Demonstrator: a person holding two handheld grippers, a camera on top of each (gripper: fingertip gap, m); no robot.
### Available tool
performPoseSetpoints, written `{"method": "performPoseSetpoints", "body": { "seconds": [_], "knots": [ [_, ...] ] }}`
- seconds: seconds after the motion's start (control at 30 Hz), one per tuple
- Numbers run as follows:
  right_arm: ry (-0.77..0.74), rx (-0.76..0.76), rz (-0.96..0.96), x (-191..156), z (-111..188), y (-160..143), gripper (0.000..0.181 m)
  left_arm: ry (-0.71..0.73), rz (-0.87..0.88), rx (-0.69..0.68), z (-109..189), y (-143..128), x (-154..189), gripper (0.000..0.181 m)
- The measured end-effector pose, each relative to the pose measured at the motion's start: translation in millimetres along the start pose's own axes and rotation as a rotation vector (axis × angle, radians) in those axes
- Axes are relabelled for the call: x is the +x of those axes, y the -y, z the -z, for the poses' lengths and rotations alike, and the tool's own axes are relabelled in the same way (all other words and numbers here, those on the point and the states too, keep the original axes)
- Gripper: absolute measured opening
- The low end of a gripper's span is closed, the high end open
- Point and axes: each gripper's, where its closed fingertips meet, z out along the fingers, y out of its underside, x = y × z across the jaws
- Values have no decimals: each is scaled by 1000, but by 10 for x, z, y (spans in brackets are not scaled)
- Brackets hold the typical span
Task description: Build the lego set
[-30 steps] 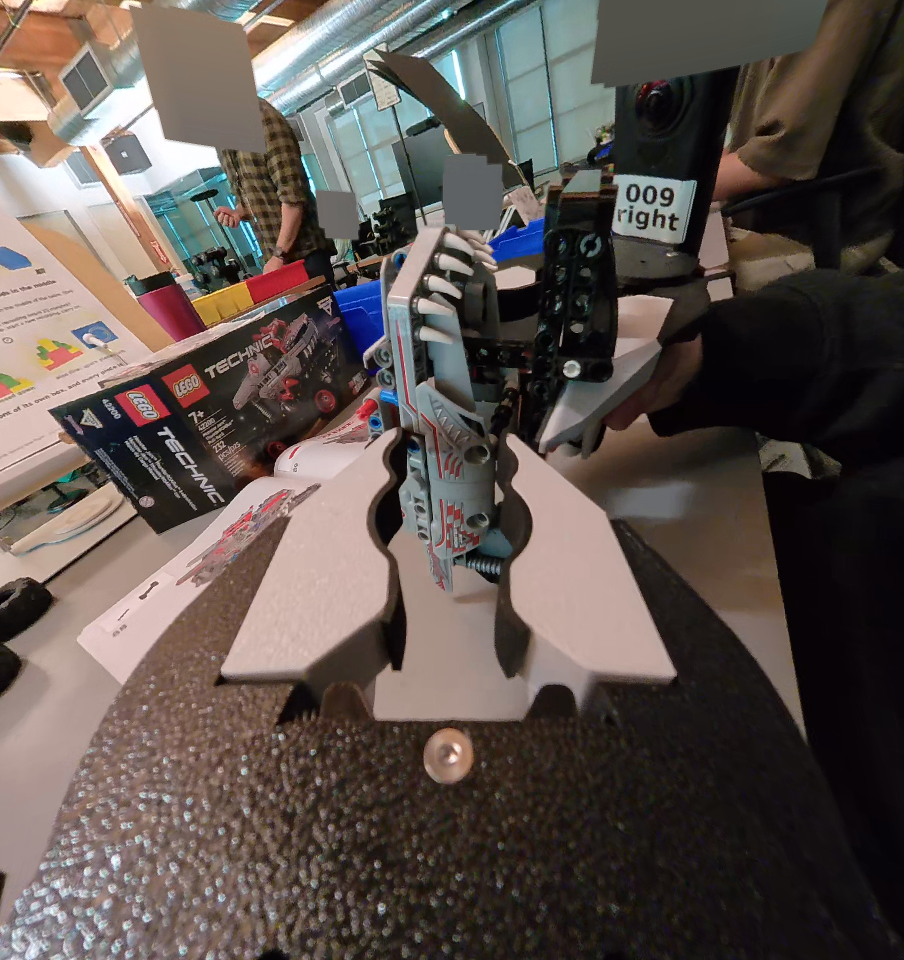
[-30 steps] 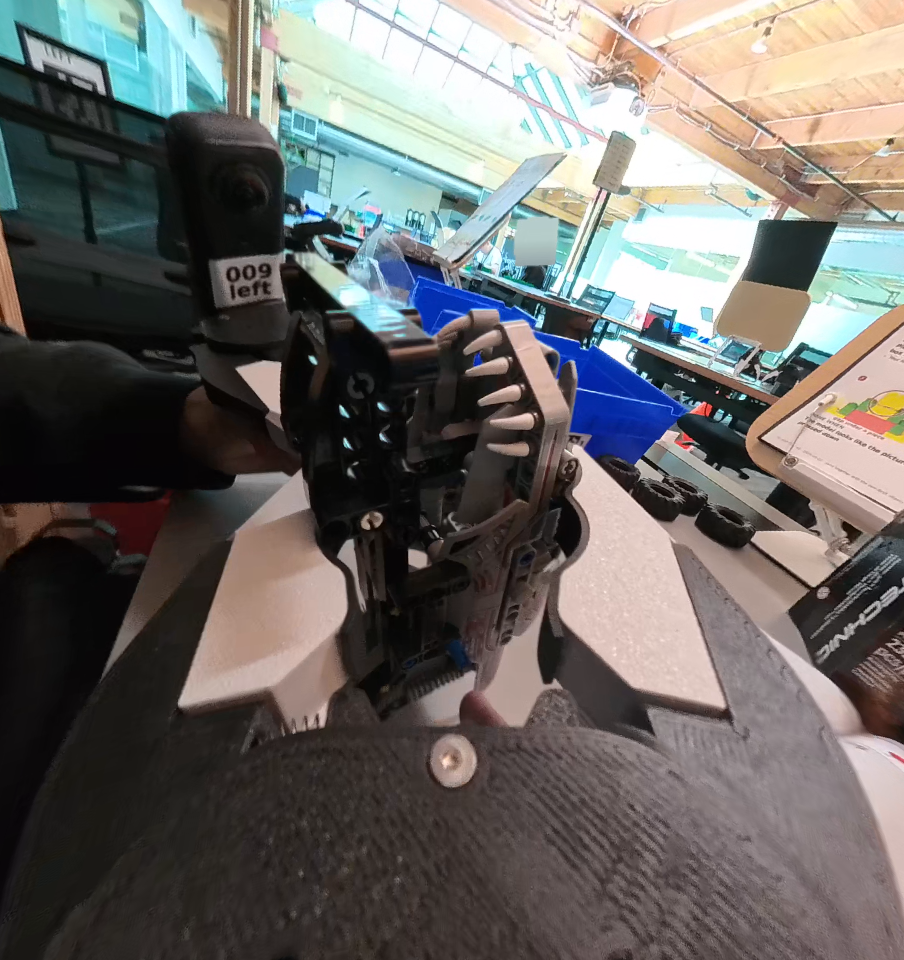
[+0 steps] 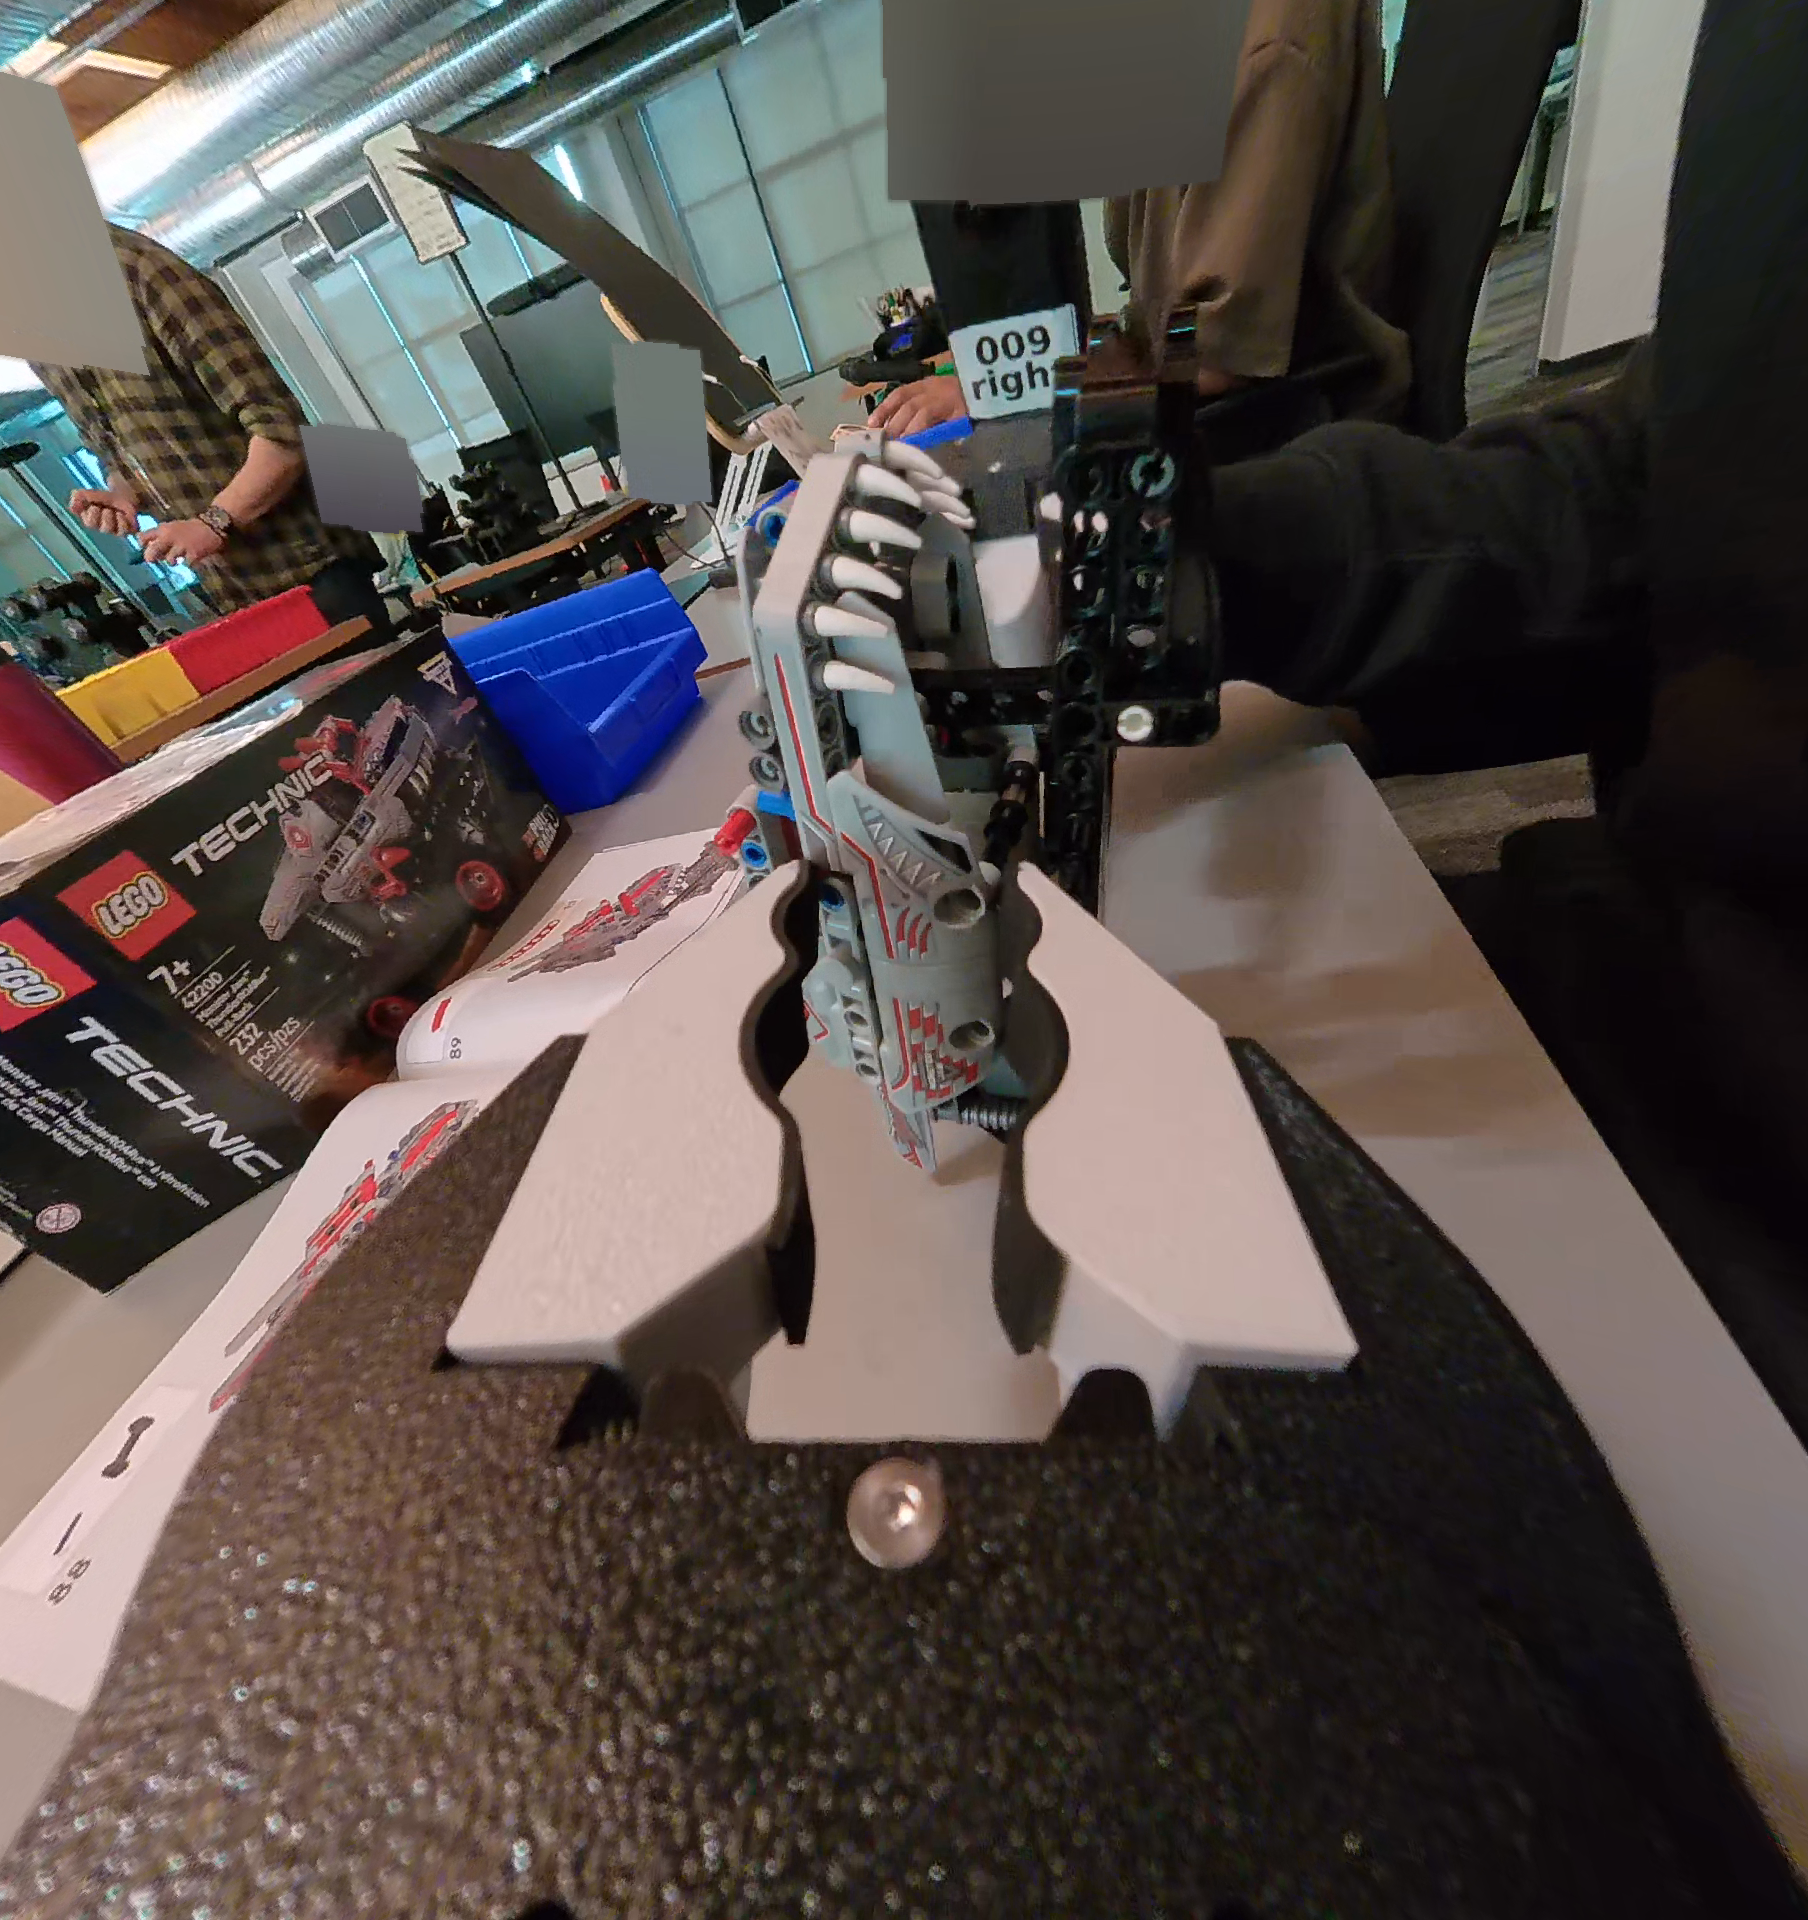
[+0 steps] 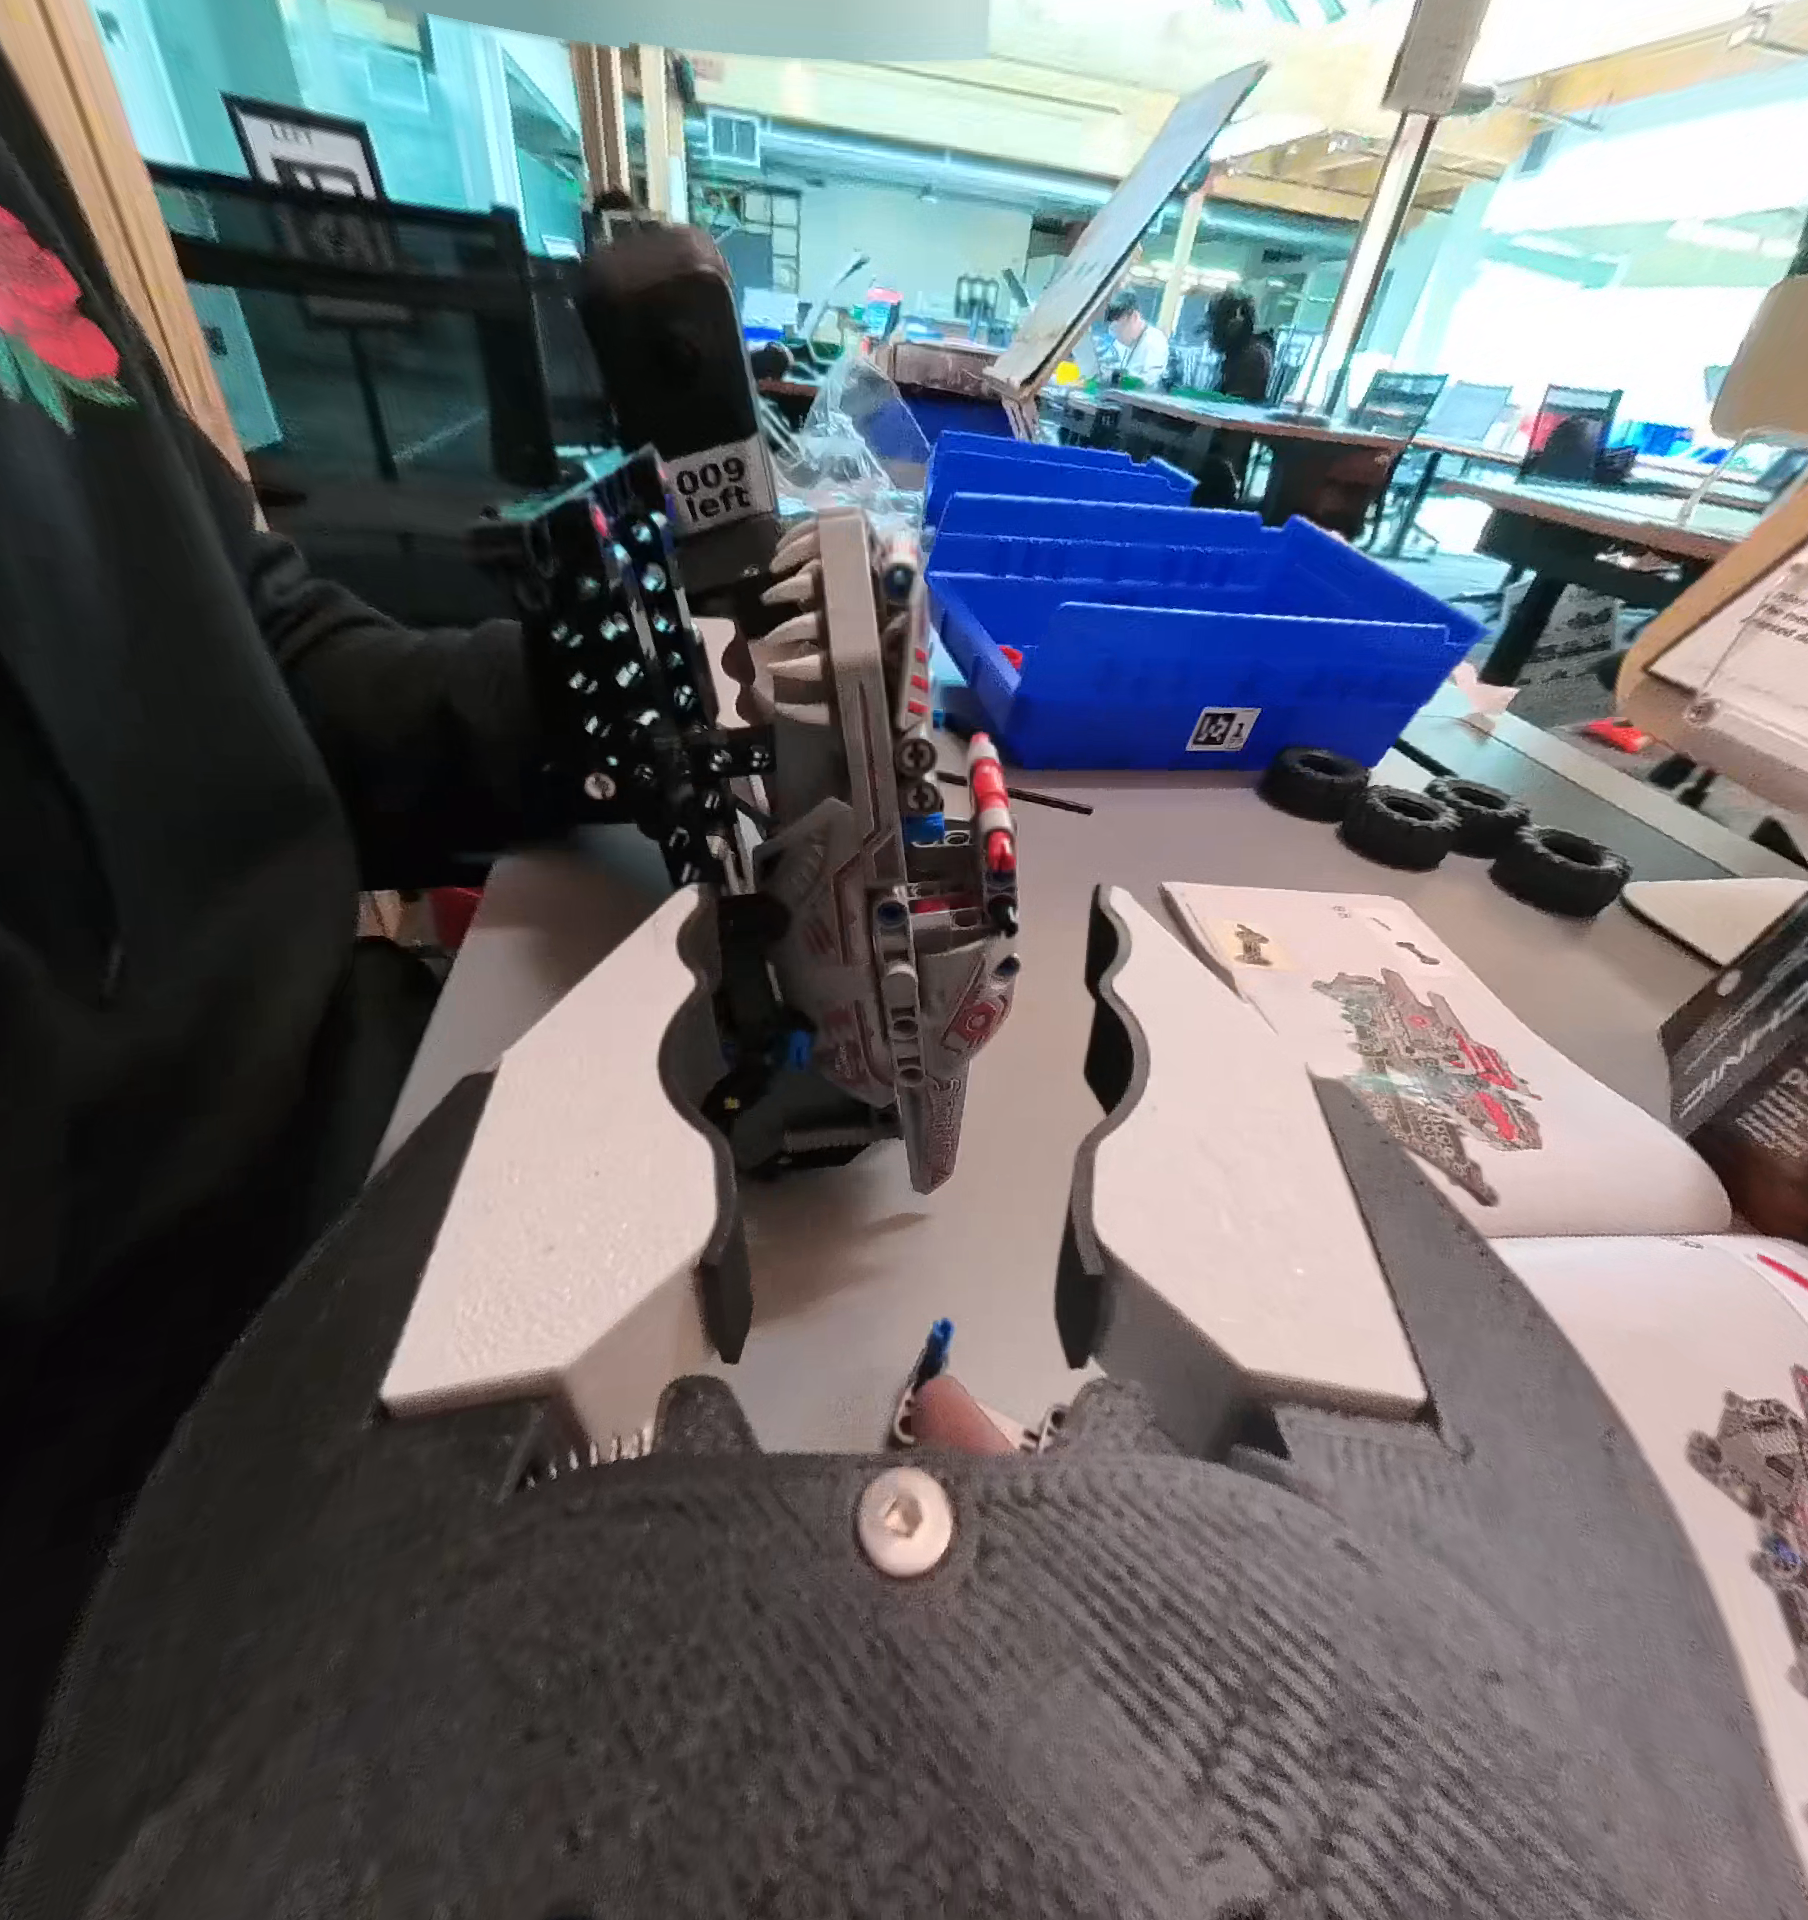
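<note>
Grey toothed lego model [image 3: 879, 831] stands upright over the table [image 3: 1295, 935] | left gripper [image 3: 905, 997] squeezes it | right gripper [image 4: 895, 1039] wide, holding nothing | step: mid-build | next: add four tyres [image 4: 1451, 821].

Your left gripper [image 3: 905, 997] is clamped on the lego model [image 3: 879, 831], holding it upright. Your right gripper [image 4: 895, 1039] stands wide apart, gripping nothing.
</note>
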Motion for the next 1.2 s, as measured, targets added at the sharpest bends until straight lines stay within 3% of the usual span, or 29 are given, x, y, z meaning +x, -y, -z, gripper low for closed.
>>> {"method": "performPoseSetpoints", "body": {
  "seconds": [0.13,0.27,0.63,0.87,1.0,1.17,1.2],
  "knots": [
    [93,105,-75,-47,-88,162,55,-9,1,0,-11,-4,-8,33],
    [123,27,-15,-80,-238,97,37,3,0,-7,-49,0,-15,32],
    [38,-95,50,-63,-290,79,34,33,43,-43,-15,-3,6,33],
    [19,-123,69,-60,-301,79,35,-53,278,37,21,63,25,40],
    [-16,-119,54,-29,-342,81,35,73,143,-22,20,40,-94,29],
    [0,-113,71,-61,-328,80,35,51,135,-50,59,20,-57,41],
    [-7,-113,69,-54,-325,78,34,66,118,-55,73,15,-68,35]
  ]
}}
